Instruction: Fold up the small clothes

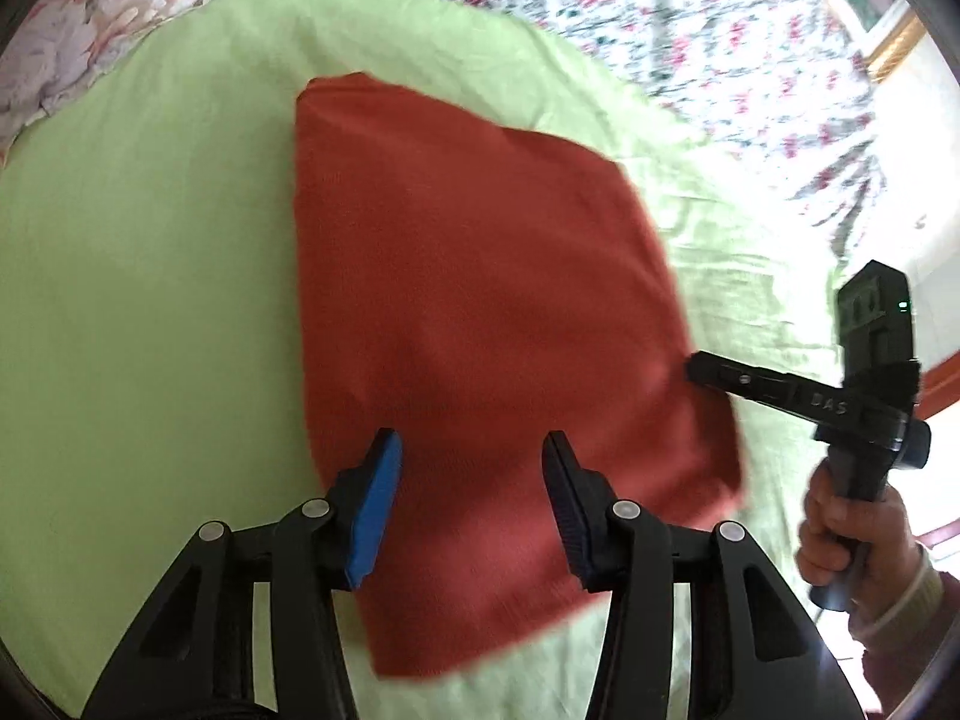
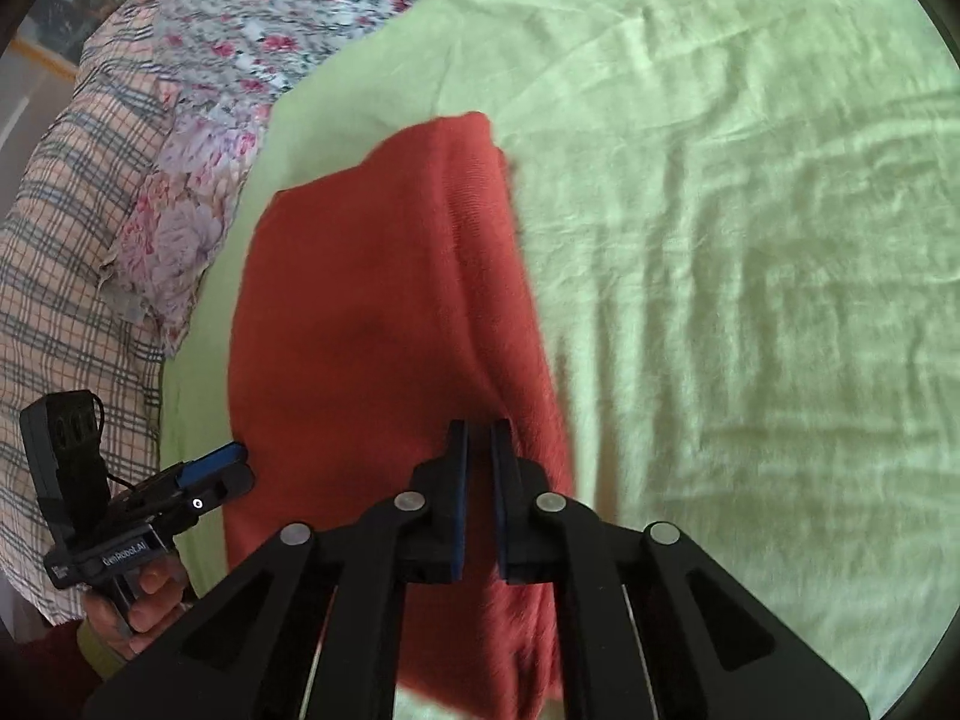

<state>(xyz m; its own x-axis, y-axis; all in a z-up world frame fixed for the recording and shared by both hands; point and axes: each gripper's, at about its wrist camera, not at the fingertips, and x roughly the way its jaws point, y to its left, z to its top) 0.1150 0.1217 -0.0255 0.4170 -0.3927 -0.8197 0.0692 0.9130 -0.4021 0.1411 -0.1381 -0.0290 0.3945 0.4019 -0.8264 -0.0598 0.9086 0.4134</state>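
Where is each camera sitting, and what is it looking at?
Left wrist: rides on the left gripper, looking down along its parted fingers at the red cloth on the green sheet; the right gripper and the hand holding it show at right.
Right wrist: rides on the right gripper, fingers nearly together, looking down on the red cloth; the left gripper shows at left.
Shared: red cloth, green sheet, floral bedding.

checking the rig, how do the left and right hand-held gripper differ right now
The left hand-held gripper has its jaws apart over the red garment; the right hand-held gripper has them nearly together at the garment's edge. Nothing shows between the left's pads; whether the right pinches cloth is unclear. Both are black with blue pads, pointing down at the garment.
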